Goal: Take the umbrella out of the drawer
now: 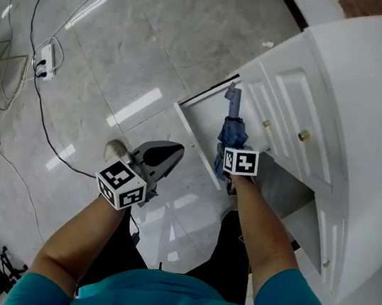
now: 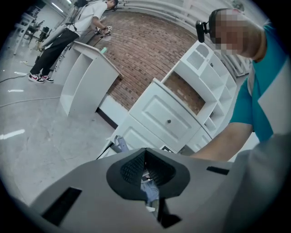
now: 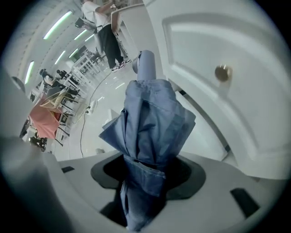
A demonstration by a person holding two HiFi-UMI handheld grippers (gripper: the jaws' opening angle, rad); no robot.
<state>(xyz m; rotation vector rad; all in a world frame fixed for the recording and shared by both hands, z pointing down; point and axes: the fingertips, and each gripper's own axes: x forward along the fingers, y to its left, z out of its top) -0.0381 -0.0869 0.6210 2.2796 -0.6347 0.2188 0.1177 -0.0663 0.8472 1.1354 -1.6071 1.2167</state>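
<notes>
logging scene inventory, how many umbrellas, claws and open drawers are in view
umbrella: 1
claw: 2, left claw and right claw
open drawer: 1
total: 4

A lab-like hall (or workshop): floor cables (image 1: 41,119), power strip (image 1: 45,60), brick wall (image 2: 141,50).

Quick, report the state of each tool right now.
Left tool: closed, holding nothing.
Right tool: closed on the blue umbrella.
</notes>
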